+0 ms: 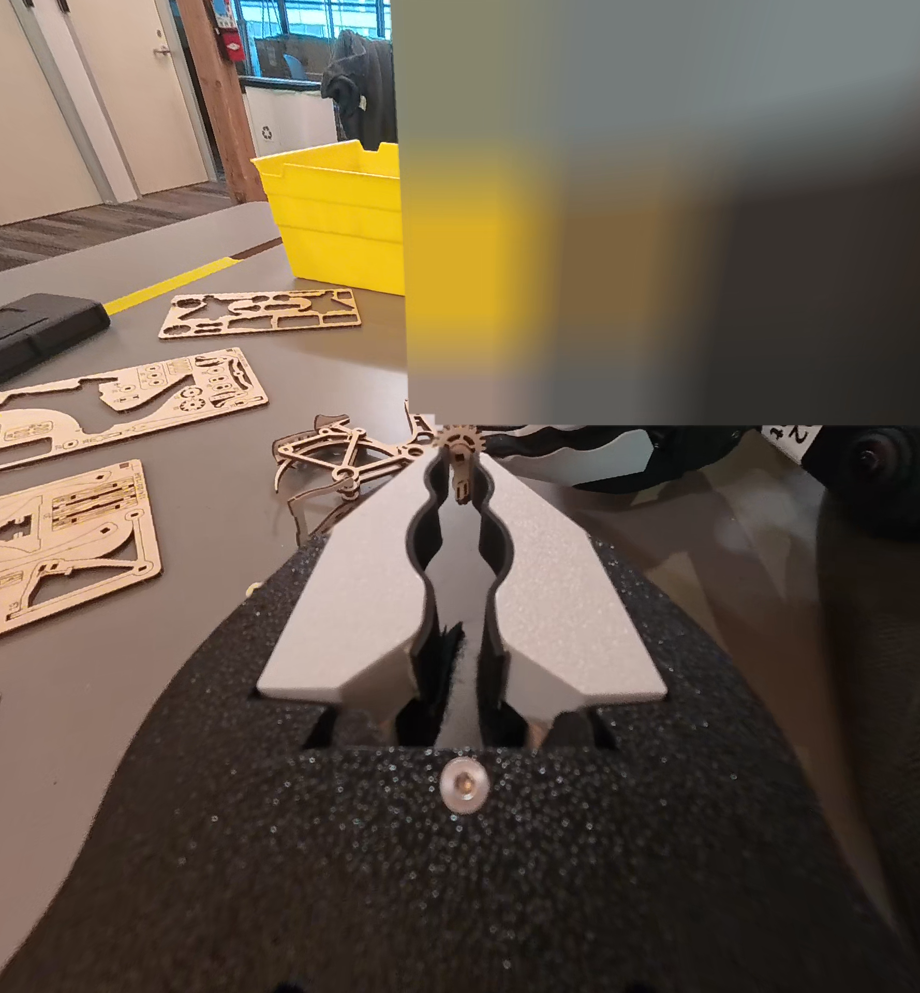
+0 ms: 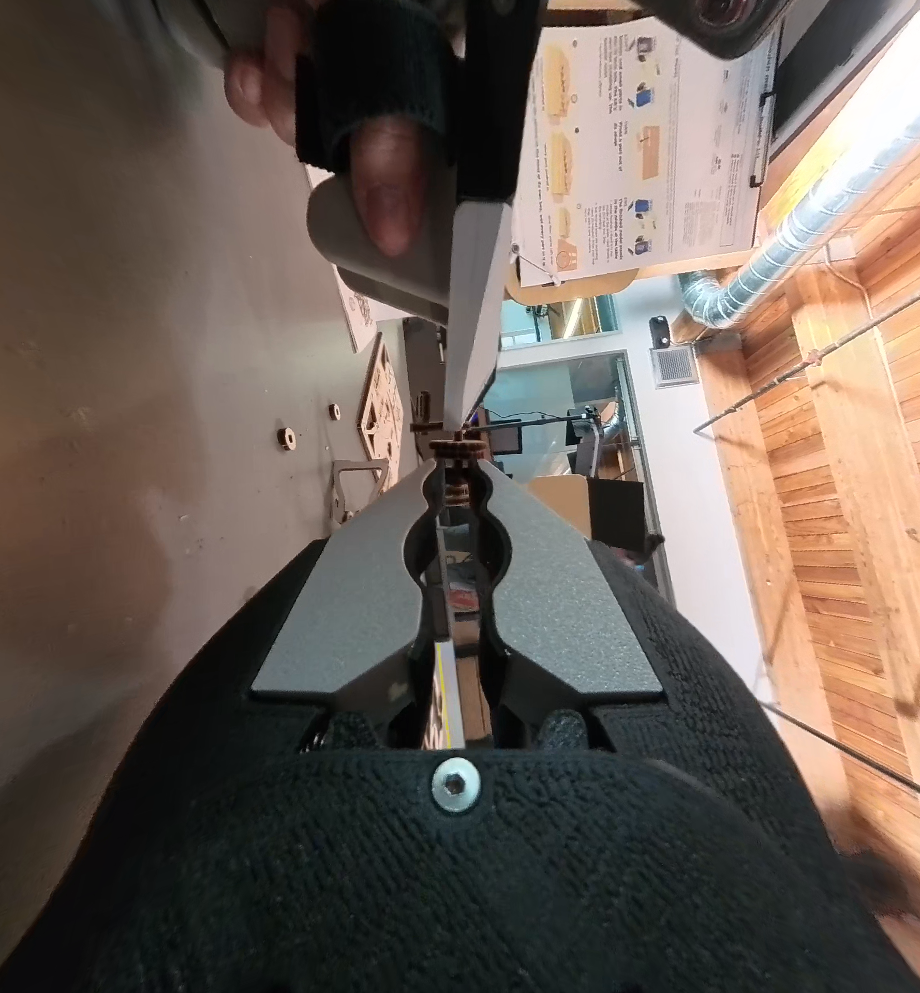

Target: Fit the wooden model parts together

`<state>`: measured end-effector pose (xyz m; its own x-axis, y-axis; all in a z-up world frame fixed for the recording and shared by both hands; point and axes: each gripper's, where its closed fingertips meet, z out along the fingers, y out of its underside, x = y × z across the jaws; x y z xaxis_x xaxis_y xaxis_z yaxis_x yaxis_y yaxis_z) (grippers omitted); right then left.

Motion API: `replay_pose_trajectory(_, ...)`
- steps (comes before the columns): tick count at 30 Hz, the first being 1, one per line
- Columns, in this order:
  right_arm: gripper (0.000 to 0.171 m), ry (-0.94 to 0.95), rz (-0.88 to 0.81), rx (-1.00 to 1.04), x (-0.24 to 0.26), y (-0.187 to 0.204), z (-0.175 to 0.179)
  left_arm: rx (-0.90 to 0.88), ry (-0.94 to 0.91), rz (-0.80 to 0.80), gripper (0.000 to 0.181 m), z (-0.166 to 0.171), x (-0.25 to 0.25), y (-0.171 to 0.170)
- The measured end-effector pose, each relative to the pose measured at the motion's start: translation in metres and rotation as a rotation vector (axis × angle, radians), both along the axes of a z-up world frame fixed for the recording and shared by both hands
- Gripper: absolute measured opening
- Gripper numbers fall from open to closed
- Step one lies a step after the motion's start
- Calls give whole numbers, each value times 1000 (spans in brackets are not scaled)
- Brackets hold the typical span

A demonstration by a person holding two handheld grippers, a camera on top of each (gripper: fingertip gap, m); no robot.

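In the left wrist view my left gripper (image 1: 460,457) is shut on a small wooden crank arm (image 1: 462,481), held above the grey table. A small wooden gear (image 1: 460,438) sits at its far end. My right gripper (image 1: 565,457) reaches in from the right and meets that gear. In the right wrist view, which is rolled sideways, my right gripper (image 2: 455,465) is shut on a short stack of small gears (image 2: 455,478). The left gripper's fingers (image 2: 474,322) come down from above, tip against the top gear. A partly built wooden bicycle (image 1: 339,467) lies just beyond on the table.
Three laser-cut wooden part sheets (image 1: 108,397) lie at the left, with a black case (image 1: 22,328) and a yellow bin (image 1: 339,215) behind. Small wooden rings (image 2: 286,438) lie loose on the table. An instruction sheet on a clipboard (image 2: 635,150) stands behind. A gloved hand (image 2: 382,161) holds the left gripper.
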<state>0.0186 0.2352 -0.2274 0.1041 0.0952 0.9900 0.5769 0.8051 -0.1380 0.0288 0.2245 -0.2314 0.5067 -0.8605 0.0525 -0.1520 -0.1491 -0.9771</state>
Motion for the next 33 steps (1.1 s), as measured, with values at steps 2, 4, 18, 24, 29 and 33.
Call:
replay_pose_trajectory(2, 5, 2, 0, -6, 0, 1, 0, -17, -11, -7, 5, 0, 0, 0)
replay_pose_trajectory(4, 5, 3, 2, -12, 0, 1, -1, -28, -14, -12, 5, 0, 0, 0)
replay_pose_trajectory(18, 5, 4, 32, -65, 3, -2, -5, -49, 1, -33, 5, -4, 3, 0)
replay_pose_trajectory(24, 5, 0, 25, -64, 4, -2, -6, -54, 5, -25, 5, -5, 2, 1)
replay_pose_trajectory(29, 4, -9, 17, -74, 4, -1, -8, -79, 4, -26, 5, -6, 3, 2)
replay_pose_trajectory(33, 7, 43, 31, -151, 3, 3, -6, -82, -51, -11, 5, 0, -2, 5)
